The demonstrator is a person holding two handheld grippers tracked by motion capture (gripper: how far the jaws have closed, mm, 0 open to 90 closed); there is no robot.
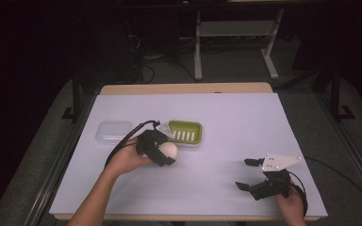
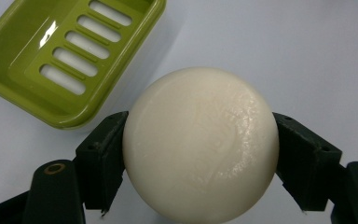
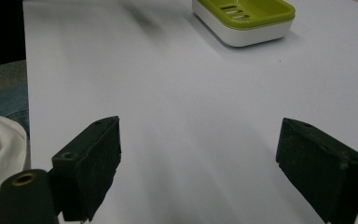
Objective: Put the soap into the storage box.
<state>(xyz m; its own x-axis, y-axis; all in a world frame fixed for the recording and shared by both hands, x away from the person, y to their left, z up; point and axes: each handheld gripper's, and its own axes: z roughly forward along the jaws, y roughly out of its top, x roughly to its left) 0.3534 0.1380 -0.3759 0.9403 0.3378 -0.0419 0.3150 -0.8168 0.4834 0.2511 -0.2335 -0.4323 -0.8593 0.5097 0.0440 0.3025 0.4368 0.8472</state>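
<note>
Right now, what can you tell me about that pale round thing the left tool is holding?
It is a round bar of soap, creamy white, smooth and slightly glossy with faint surface marks. The left gripper is shut on it, one black jaw pressing each side. It sits near the table's middle, just in front of the green slotted soap dish, not inside it. Whether it is lifted off the white table cover cannot be told.

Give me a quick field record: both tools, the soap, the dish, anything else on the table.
left tool: shut on the soap, jaws on opposite sides
soap: round, cream white, beside the dish
soap dish: green slotted tray, nothing in it
right tool: open, holding nothing, near the table's front right
clear lid: left of the dish
table: white cover
</note>
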